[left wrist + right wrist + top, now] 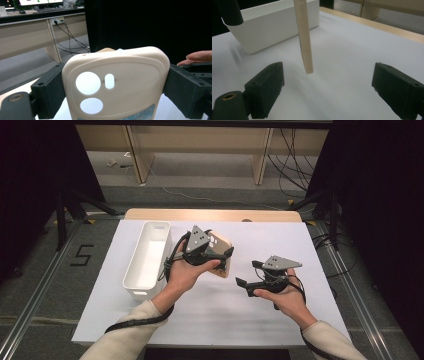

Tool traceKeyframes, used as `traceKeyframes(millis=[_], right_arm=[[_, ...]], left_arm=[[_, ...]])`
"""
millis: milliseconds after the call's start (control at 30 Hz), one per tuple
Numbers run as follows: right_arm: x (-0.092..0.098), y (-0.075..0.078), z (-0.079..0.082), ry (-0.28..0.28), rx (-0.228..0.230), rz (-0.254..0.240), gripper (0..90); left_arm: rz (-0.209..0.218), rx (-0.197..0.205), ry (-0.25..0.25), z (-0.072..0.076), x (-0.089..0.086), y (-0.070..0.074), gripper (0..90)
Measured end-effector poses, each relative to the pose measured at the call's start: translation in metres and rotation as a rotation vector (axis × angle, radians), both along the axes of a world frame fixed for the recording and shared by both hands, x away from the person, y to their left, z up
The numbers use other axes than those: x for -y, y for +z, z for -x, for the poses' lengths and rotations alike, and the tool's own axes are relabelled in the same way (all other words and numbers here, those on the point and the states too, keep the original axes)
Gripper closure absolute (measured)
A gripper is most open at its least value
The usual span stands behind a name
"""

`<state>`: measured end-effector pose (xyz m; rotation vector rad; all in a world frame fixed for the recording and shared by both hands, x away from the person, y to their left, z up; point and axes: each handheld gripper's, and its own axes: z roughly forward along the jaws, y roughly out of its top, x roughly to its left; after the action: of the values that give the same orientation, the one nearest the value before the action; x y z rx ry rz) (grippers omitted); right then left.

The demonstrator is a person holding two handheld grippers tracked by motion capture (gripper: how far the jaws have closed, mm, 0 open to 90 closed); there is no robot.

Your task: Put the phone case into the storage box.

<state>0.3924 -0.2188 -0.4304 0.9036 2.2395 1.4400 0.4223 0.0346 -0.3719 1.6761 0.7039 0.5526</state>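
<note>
Left gripper [110,97] pinches a cream plastic phone case [116,82] by its sides, lifted edge-on just right of the white rectangular plastic bin [147,257], seemingly for handover; right gripper [327,92], jaws spread and empty, waits beyond the case.

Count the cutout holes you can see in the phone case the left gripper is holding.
3, seen in the left gripper view on the phone case: a large round one at upper left, a round one below it, and a small oblong slot beside the upper one. The gripper may hide others.

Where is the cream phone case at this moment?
The cream phone case is held above the white table between the left hand-held gripper's jaws, just right of the white bin in the high view.
</note>
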Motion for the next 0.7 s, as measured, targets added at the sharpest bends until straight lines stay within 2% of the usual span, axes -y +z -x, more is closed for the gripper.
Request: traceKeyframes(millis=[233, 267, 400, 700], right_arm=[[0.009, 0.001, 0.004, 0.0, 0.006, -0.009, 12.8], [0.01, 0.001, 0.005, -0.001, 0.006, -0.01, 13.2], [0.015, 0.001, 0.007, -0.005, 0.006, -0.01, 13.4], [0.024, 0.0, 0.01, -0.01, 0.007, -0.003, 14.4]], left_arm=[[-0.006, 0.002, 0.009, 0.001, -0.004, 0.001, 10.9], [0.001, -0.017, 0.022, 0.003, -0.005, 0.001, 10.9], [0.01, -0.033, 0.031, 0.003, -0.009, 0.002, 10.9], [-0.005, -0.008, 0.043, 0.0, -0.018, 0.005, 10.9]])
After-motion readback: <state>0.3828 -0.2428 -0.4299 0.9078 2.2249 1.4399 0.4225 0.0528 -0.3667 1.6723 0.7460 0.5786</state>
